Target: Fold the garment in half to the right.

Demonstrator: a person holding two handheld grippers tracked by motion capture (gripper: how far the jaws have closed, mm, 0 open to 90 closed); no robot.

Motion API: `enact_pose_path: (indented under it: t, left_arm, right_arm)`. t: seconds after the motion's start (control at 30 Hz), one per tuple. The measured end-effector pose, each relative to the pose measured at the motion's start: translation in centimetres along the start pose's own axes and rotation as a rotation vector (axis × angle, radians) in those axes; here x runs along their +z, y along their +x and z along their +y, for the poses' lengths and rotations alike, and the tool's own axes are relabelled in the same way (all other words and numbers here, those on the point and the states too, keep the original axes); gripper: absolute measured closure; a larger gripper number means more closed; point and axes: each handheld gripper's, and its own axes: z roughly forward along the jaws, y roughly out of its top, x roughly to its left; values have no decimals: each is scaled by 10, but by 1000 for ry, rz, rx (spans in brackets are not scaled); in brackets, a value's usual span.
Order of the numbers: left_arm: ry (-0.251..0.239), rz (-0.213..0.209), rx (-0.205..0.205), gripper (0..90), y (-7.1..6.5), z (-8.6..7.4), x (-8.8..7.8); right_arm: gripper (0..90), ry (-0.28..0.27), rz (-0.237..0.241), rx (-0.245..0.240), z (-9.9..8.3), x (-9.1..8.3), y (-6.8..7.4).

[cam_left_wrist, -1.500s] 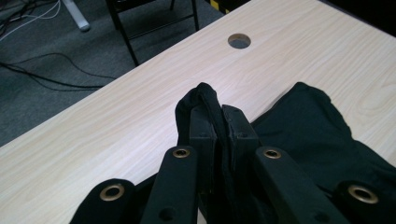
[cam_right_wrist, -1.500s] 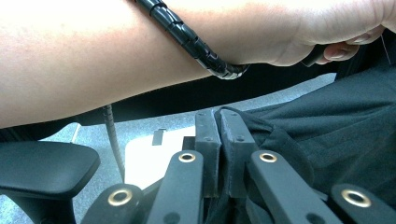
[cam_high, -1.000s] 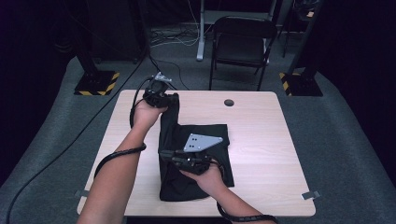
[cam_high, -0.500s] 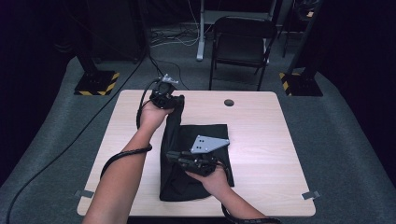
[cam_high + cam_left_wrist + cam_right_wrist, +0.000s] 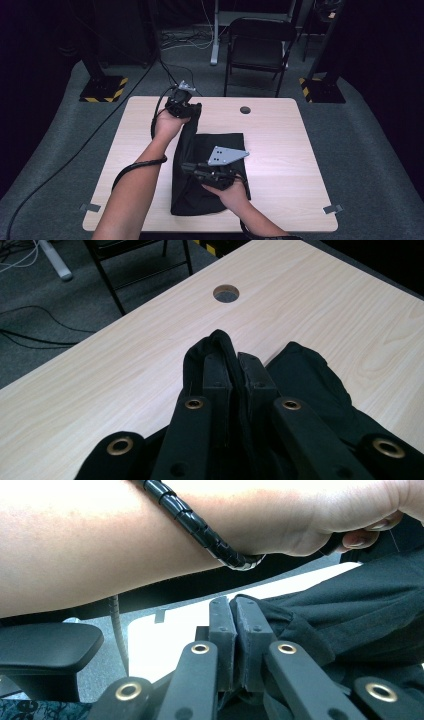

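While the black garment (image 5: 207, 175) lies on the light wood-grain worktop (image 5: 280, 140), near its front-left quarter, both claws are clamped on its left edge. The left claw (image 5: 231, 367) pinches a fold of cloth at the far corner, lifted just clear of the surface; the fabric wraps over its pads as a rounded hump. The right claw (image 5: 233, 615) grips the same edge nearer the person, low against the worktop, under the left forearm (image 5: 125, 545).

The step in hand appears to be folding or straightening this edge. To do it well, keep both grips closed and hold even tension along the edge between them, so the cloth travels as one line without sagging. Move both hands together and lay the edge down squarely on the flat part of the garment.

The cloth is matte, soft and thin, creasing readily into loose folds. The worktop is smooth laminate with rounded corners and a round cable hole (image 5: 226, 293) near its far edge.
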Motion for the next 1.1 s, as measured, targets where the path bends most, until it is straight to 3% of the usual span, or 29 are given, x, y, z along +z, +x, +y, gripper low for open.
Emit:
enact_pose_path:
  t: [0.73, 1.1]
  left_arm:
    - [-13, -26, -1, 833, -15, 1, 21]
    - [-9, -44, -7, 834, -25, 2, 32]
  right_arm:
    - [868, 37, -39, -17, -13, -15, -4]
    - [868, 46, -56, -3, -23, -28, -6]
